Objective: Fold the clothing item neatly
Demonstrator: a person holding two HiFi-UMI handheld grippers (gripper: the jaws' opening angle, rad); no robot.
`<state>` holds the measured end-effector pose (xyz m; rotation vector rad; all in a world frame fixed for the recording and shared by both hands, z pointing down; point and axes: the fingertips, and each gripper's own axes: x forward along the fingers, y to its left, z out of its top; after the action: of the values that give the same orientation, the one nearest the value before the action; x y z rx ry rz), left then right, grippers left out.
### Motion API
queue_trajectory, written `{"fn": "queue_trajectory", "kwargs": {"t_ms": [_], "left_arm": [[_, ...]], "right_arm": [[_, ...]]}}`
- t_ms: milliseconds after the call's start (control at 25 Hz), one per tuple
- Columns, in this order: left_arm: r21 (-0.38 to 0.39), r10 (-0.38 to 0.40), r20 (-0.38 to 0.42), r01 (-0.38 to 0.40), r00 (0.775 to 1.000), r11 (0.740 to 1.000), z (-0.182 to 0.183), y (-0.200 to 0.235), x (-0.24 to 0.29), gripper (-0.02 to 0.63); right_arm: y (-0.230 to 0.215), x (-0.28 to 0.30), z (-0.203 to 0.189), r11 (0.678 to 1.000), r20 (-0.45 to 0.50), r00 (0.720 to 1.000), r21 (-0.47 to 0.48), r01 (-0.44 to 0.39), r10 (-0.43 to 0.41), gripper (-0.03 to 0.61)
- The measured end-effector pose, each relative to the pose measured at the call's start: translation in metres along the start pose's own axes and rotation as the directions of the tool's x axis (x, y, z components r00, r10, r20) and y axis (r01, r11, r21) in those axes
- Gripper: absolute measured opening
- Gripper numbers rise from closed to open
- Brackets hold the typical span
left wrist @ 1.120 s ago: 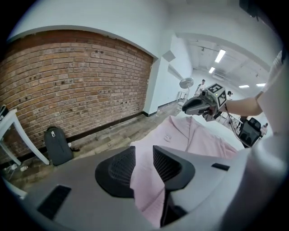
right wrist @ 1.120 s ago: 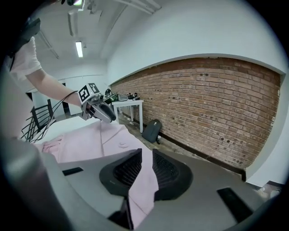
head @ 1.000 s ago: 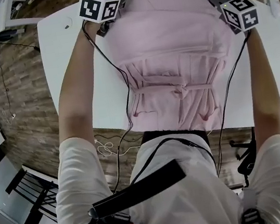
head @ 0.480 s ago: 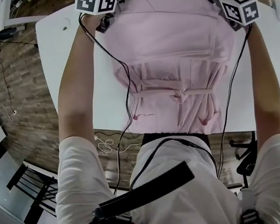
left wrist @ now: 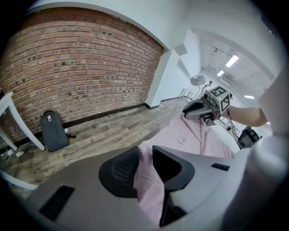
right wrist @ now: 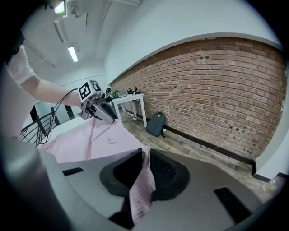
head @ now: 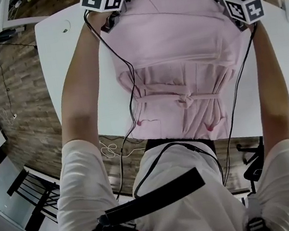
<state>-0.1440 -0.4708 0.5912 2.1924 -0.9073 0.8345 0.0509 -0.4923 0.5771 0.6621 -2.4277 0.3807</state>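
Two grips on one pink garment point(head: 178, 52) | left gripper point(left wrist: 145, 168): jaws pinching its far left corner | right gripper point(right wrist: 143, 170): jaws just been closing, cloth pinched between them, far right corner | garment spread over white table point(head: 65, 59), hem at near edge

A red brick wall point(left wrist: 81, 67) runs along one side of the room and meets a white wall point(left wrist: 174, 76) at a corner. The floor point(left wrist: 104, 133) is grey-brown wood plank. A dark backpack point(left wrist: 54, 131) stands on it against the bricks, beside a small white side table point(right wrist: 131, 101). Strip lights point(left wrist: 232, 61) glow on the white ceiling. The white table point(head: 69, 69) stands mid-floor, with a black metal frame point(head: 31, 192) off its left and a black wheeled chair base point(head: 252, 158) off its right.
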Motion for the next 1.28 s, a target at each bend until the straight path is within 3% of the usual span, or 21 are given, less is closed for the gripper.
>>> {"fn": "queue_trajectory", "kwargs": {"t_ms": [160,480,800,960,1280], "left_arm": [[0.02,0.023,0.009,-0.023,1.0,1.0,0.002,0.0,-0.001,0.02],[0.047,0.022,0.093,-0.027,0.995,0.999,0.017,-0.015,-0.025,0.018],[0.138,0.062,0.181,-0.088,0.982,0.987,0.018,-0.043,-0.058,0.017],[0.207,0.091,0.201,-0.133,0.975,0.969,0.007,-0.062,-0.071,0.017],[0.274,0.153,0.235,-0.216,0.96,0.937,-0.031,-0.095,-0.084,0.017]], "right_arm": [[0.003,-0.003,0.001,0.999,0.008,1.0,-0.044,0.02,-0.02,0.021],[0.016,-0.027,0.022,0.994,0.079,0.996,-0.096,0.042,-0.034,0.021],[0.036,-0.056,0.027,0.984,0.098,0.994,-0.162,0.067,-0.052,0.021],[0.048,-0.067,0.022,0.98,0.099,0.994,-0.184,0.074,-0.056,0.02],[0.086,-0.084,0.0,0.959,0.078,0.994,-0.268,0.092,-0.073,0.02]]}}
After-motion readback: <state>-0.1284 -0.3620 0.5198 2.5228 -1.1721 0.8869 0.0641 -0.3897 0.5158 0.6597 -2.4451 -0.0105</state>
